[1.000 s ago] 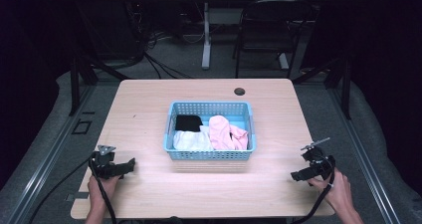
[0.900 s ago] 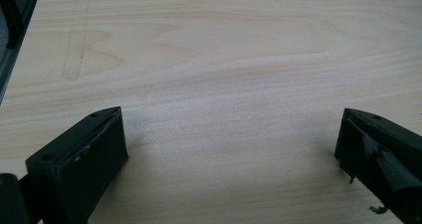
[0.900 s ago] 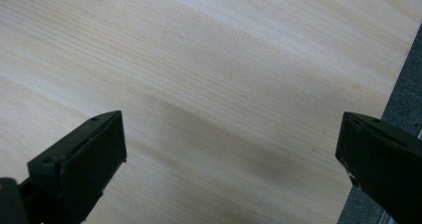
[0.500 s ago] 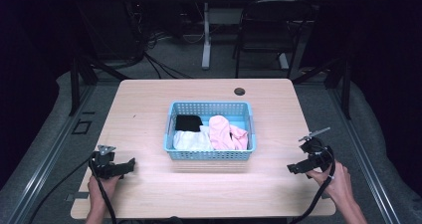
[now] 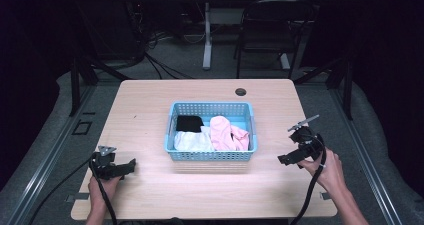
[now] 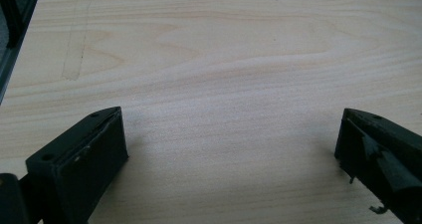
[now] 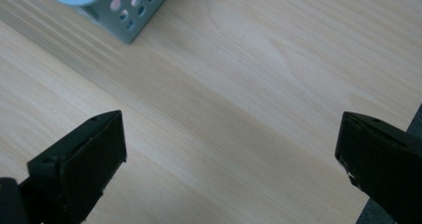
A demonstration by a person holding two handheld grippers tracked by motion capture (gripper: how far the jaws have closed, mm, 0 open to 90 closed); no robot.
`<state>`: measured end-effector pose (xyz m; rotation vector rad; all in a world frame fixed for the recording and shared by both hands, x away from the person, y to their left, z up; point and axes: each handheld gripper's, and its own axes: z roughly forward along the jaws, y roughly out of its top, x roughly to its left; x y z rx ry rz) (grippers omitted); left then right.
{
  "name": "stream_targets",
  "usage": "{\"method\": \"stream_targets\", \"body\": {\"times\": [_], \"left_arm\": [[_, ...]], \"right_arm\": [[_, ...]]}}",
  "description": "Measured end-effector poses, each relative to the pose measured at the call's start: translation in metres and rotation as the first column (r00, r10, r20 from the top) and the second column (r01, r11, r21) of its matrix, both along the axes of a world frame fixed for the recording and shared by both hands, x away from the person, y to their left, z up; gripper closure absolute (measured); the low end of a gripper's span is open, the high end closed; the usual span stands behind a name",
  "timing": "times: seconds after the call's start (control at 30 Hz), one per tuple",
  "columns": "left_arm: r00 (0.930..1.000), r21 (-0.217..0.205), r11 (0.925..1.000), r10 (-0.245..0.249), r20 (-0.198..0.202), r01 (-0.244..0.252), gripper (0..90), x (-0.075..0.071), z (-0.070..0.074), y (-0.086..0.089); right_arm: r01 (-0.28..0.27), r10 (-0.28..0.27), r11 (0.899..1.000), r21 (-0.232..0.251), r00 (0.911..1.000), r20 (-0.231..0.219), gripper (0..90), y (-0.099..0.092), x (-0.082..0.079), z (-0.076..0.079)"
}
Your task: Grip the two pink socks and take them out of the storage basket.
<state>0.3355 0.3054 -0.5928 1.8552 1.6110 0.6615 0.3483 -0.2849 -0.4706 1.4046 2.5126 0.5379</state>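
The right hand-held gripper (image 5: 285, 159) sits at the lower right of the high view, held by a hand (image 5: 326, 169) just above the pale wooden worktop (image 5: 150, 105). Its two black jaws stand wide apart with nothing between them. In the right gripper view the same hand-held gripper (image 7: 231, 149) looks down on bare wood grain, with one corner of the light blue perforated plastic basket (image 7: 117, 7) at the upper left of the frame, near but not touching the jaws.

The left hand-held gripper (image 5: 131, 165) is at the lower left of the high view, gripped by the person's other hand (image 5: 101, 186), well apart from the basket. Its jaws are also spread wide and empty; the left gripper view shows the left hand-held gripper (image 6: 231, 147) over bare worktop.

The basket (image 5: 210, 156) sits in the middle of the worktop, between the two hand-held grippers. Inside it lie a black cloth (image 5: 189, 123) at the back left, a white cloth (image 5: 192, 141) in front of it, and a pink cloth (image 5: 227, 135) to the right.

A small dark round hole (image 5: 240, 91) marks the worktop near its far edge.
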Motion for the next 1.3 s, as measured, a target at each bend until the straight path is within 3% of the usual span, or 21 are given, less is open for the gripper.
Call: {"method": "stream_targets", "body": {"times": [0.33,0.77,1.3], "left_arm": [[1.0000,0.001,1.0000,0.001,0.001,-0.001,0.0,0.000,0.000,0.000],[1.0000,0.001,1.0000,0.001,0.001,-0.001,0.0,0.000,0.000,0.000],[1.0000,0.001,1.0000,0.000,0.000,0.000,0.0,0.000,0.000,0.000]], "right_arm": [[-0.045,0.045,0.999,-0.005,0.9990,0.001,0.0,0.014,0.009,0.020],[-0.076,0.075,0.997,0.006,0.9963,0.041,0.0,0.033,0.022,0.049],[-0.123,0.123,0.992,-0.003,0.9917,0.039,0.0,0.058,0.036,0.064]]}}
